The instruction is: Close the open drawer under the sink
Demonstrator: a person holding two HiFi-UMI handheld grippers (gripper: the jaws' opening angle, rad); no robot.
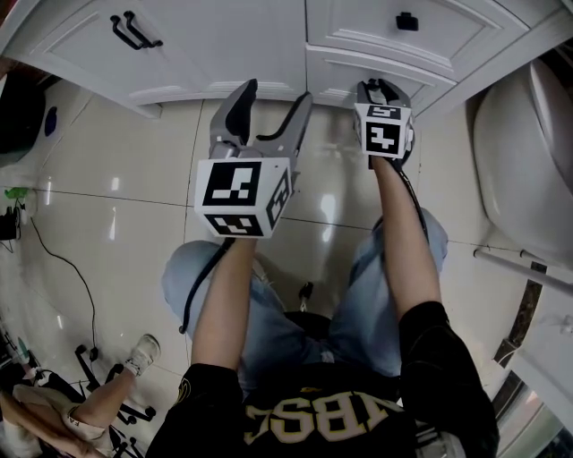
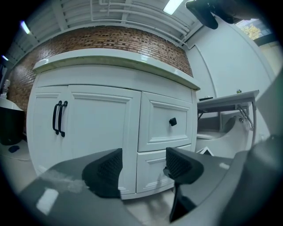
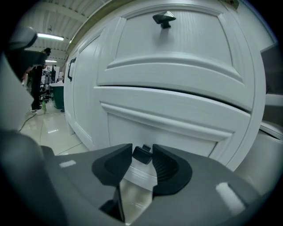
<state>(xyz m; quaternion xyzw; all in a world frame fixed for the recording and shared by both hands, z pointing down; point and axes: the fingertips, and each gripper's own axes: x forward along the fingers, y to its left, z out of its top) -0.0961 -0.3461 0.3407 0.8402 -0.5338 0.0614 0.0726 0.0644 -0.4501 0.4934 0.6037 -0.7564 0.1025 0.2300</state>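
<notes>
The white cabinet has two drawers at its right end, and the lower drawer (image 3: 177, 114) (image 1: 349, 72) (image 2: 148, 173) sits close to the cabinet front; whether a gap is left I cannot tell. My right gripper (image 3: 142, 160) (image 1: 377, 88) is right against that drawer, jaws a narrow way apart. The drawer's small black knob (image 3: 142, 154) shows in the gap at the tips, with the pads not clearly pressing it. My left gripper (image 1: 273, 97) (image 2: 143, 165) hangs open and empty a little back from the cabinet, to the left of the right one.
The upper drawer has a black knob (image 1: 407, 21) (image 2: 173, 122) (image 3: 164, 18). Left of the drawers are double doors with black handles (image 1: 134, 31) (image 2: 59, 118). A white toilet (image 1: 528, 161) stands close on the right. A cable (image 1: 63, 264) and another person's foot (image 1: 143, 351) lie on the tiles behind-left.
</notes>
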